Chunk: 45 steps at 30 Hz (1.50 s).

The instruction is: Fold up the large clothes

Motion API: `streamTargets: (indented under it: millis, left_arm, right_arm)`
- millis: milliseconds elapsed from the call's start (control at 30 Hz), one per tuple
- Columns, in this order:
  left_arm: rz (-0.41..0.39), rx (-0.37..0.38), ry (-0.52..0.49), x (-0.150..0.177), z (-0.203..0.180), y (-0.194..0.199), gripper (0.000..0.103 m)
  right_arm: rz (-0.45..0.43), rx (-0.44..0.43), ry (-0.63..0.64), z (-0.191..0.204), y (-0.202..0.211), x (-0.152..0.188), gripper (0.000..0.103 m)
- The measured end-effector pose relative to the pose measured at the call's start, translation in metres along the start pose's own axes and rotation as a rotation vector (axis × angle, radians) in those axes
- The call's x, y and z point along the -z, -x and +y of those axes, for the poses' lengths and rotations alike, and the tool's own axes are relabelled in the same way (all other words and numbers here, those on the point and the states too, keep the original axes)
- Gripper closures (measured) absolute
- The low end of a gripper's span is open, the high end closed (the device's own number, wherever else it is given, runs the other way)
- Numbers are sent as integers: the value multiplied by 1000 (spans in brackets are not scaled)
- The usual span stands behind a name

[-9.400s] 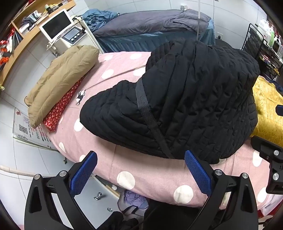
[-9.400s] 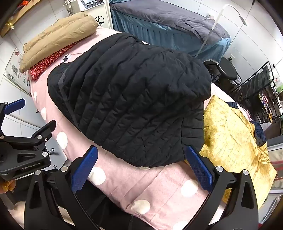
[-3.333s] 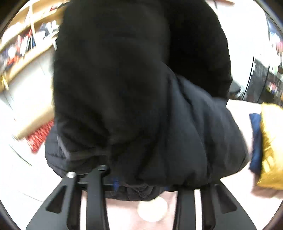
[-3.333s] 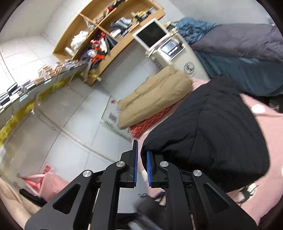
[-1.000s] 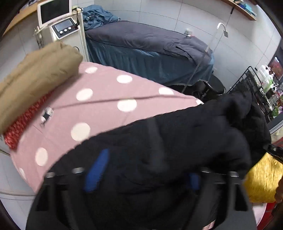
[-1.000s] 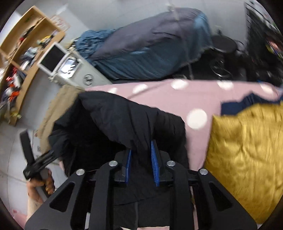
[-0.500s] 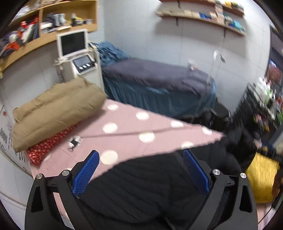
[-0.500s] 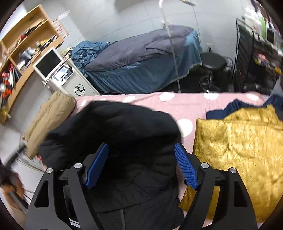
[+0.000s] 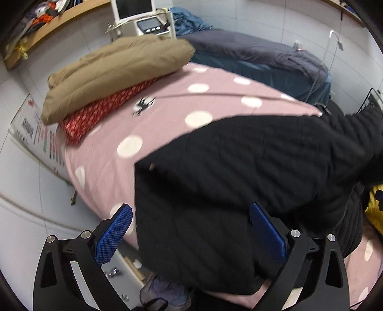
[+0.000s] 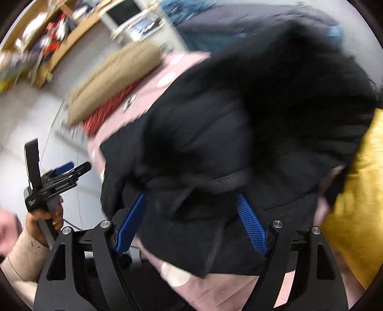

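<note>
L gripper (image 9: 191,235): jaws spread wide, blue pads apart, nothing pinched; hangs over near edge of the bed, pointing steeply down.
R gripper (image 10: 191,222): jaws apart, have just been opening; jacket cloth lies in the gap between the pads but pads aren't pressing it.
Black quilted jacket (image 9: 251,172): lies loose on the pink polka-dot bedspread (image 9: 148,134), bunched, covering the near-right part of the bed; lower hem hangs past the bed's front edge. In R wrist view it fills the middle, heavy blur.
Yellow cloth (image 10: 354,196): just beside jacket on its right, touching it.
Tan padded bundle (image 9: 115,71): far-left end of bed, on top of a red patterned cloth (image 9: 95,117); well apart from jacket.
Left hand (image 10: 45,215): seen in R wrist view at left edge, beige sleeve, gripping the handle of the other gripper.
Bkgd: second bed w/ grey cover (image 9: 258,52) behind; white machine w/ screen (image 9: 141,16) by the wall; wooden shelf (image 9: 47,36) at upper left.
</note>
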<state>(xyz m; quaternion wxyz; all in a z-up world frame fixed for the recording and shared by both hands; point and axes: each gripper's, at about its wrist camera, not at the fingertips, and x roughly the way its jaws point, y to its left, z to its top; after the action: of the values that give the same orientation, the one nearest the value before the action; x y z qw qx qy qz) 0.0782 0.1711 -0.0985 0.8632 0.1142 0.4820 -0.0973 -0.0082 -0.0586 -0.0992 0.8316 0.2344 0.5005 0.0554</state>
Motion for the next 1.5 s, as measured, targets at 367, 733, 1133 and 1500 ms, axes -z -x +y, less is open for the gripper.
streamTargets:
  millis: [367, 733, 1133, 1500]
  left_arm:
    - [228, 217, 209, 78, 42, -39, 7]
    - [135, 227, 206, 54, 76, -63, 7]
    - [166, 377, 552, 75, 132, -104, 8]
    - [10, 361, 270, -47, 70, -78, 90]
  right_arm:
    - [128, 160, 91, 56, -113, -21, 74]
    - [-181, 232, 218, 105, -111, -268, 89]
    - [-100, 191, -96, 77, -111, -273, 44]
    - [-199, 247, 23, 12, 27, -160, 39]
